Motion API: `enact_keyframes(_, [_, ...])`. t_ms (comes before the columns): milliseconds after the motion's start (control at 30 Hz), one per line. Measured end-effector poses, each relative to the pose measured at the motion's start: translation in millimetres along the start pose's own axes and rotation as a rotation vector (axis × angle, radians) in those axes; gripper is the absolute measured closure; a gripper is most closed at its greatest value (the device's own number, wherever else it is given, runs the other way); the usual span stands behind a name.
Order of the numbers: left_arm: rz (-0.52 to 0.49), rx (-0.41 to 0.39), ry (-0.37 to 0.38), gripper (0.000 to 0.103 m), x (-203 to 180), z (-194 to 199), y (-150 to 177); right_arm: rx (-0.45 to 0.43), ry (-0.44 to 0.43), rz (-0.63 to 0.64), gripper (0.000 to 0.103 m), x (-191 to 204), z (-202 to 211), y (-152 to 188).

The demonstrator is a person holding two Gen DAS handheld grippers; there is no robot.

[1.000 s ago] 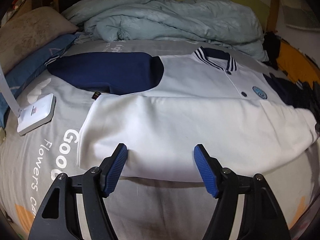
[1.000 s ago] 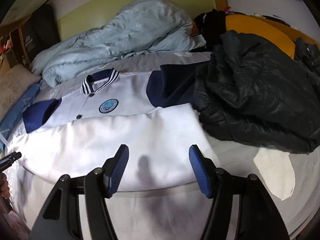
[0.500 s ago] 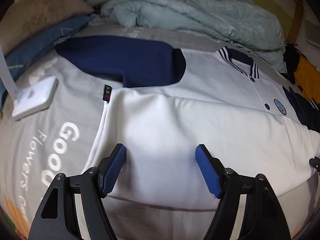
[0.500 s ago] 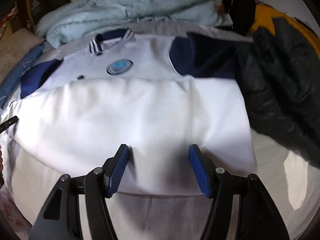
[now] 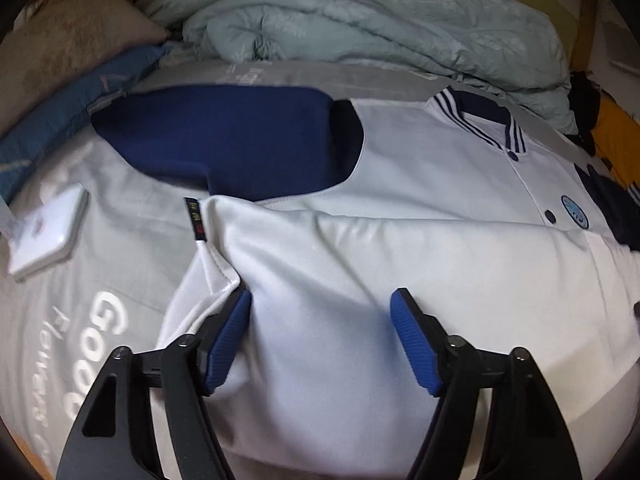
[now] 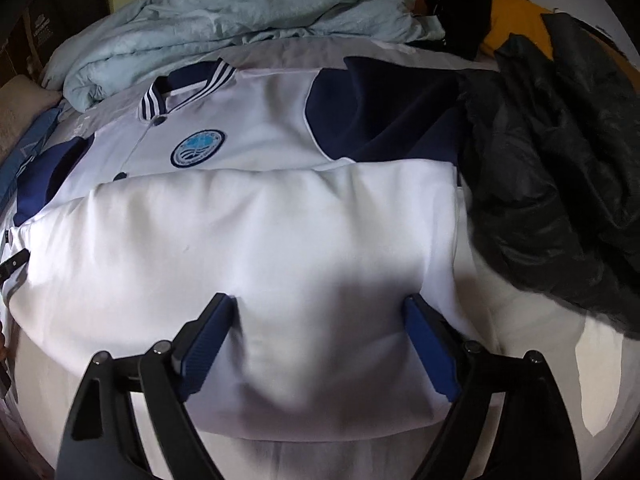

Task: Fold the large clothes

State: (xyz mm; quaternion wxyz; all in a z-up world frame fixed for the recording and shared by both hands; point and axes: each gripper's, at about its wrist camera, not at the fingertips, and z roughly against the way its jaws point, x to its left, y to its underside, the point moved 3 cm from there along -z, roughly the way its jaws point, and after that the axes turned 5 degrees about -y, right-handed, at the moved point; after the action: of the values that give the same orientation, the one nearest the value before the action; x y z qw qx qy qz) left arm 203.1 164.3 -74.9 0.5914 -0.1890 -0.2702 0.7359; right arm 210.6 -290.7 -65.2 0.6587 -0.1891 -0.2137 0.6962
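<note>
Jaws of both grippers spread wide, clasping nothing: left gripper [image 5: 320,332] lowered onto the folded white lower half of the varsity jacket [image 5: 400,264] near its left edge, right gripper [image 6: 320,340], just opened wider, onto the same fold near the right edge. Jacket flat on the bed [image 5: 132,280], hem doubled toward the collar [image 6: 188,84]. Risks, judged: pinching only the top layer, dragging the fold askew; snagging the black puffer coat [image 6: 560,152] touching the right sleeve.

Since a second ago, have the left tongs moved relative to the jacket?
Yes. The left tongs have advanced over the white jacket, away from its near hem toward the navy sleeve, and now straddle the folded fabric, open.
</note>
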Motion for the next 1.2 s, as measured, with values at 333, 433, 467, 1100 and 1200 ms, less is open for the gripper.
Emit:
enact_keyframes(333, [-0.012, -0.102, 0.116, 0.034, 0.0, 80.0, 13.9, -0.091, -0.026, 0.016, 0.018, 0.5, 55.1, 22.6])
enact_keyframes(433, [-0.027, -0.118, 0.138, 0.027, -7.5, 96.6, 20.9, -0.106, -0.025, 0.021, 0.018, 2.0, 60.0, 26.7])
enact_keyframes(467, [-0.029, -0.121, 0.141, 0.022, -10.0, 100.5, 23.2, -0.104, -0.028, 0.02, 0.018, 1.8, 60.3, 28.0])
enact_keyframes(1100, [-0.091, -0.096, 0.106, 0.0, -46.2, 110.8, 65.3, -0.12, -0.092, 0.01, 0.003, 22.6, 74.6, 52.2])
enact_keyframes(1200, [-0.044, -0.082, 0.143, 0.0, -42.2, 111.0, 66.0, -0.113, -0.096, 0.003, 0.003, 23.2, 74.7, 53.1])
